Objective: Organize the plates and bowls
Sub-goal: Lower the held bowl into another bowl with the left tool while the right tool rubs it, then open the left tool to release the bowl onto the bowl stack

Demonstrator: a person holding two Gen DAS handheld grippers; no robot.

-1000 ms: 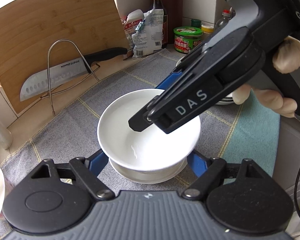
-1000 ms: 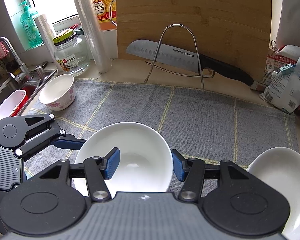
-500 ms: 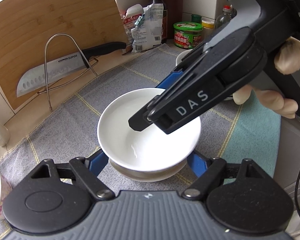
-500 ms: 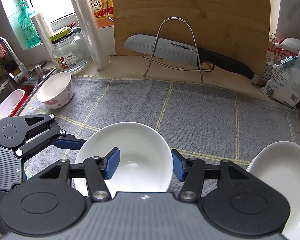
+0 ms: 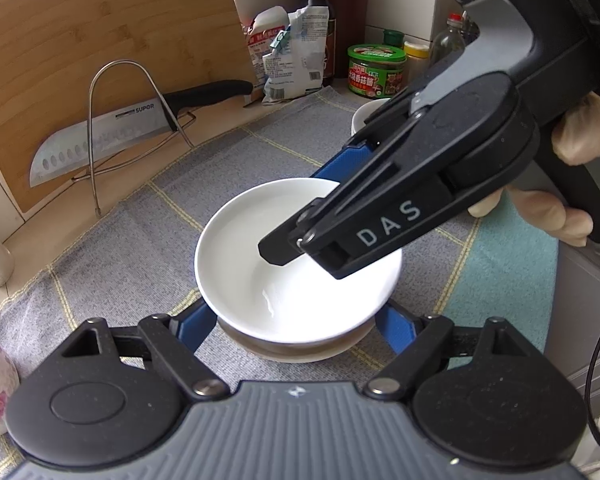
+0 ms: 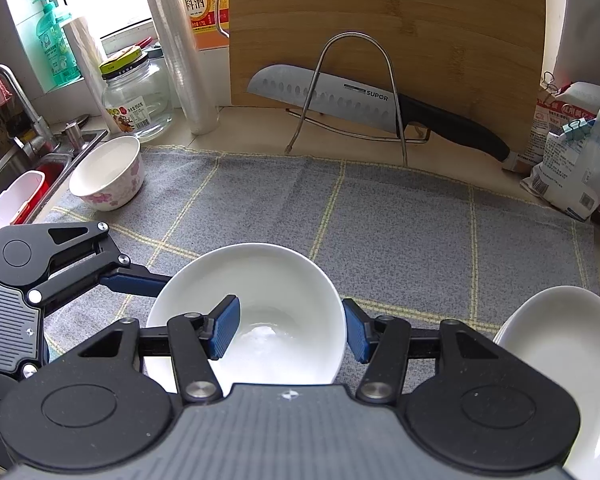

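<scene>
Grey checked cloth (image 5: 140,240) on a kitchen counter, one bowl being nested on another.

Left wrist view: the white bowl (image 5: 252,248) sits on a lower dish (image 5: 300,354), likely to stack like with like. The left gripper (image 5: 296,322) has the pair at its 12 o'clock, a blue finger on each side. The fingertips are hidden under the rim, so whether they press cannot be told. The right gripper (image 5: 306,216) comes in from 2 o'clock and straddles the bowl's far wall. Right wrist view: the bowl fills the space straight ahead, and the right claw is clenched across its wall, one pad inside and one outside at 3 o'clock, probably to steer it. The left claw's finger meets the bowl at 9 o'clock, and a flowered bowl (image 6: 108,176) waits at 10 o'clock.
</scene>
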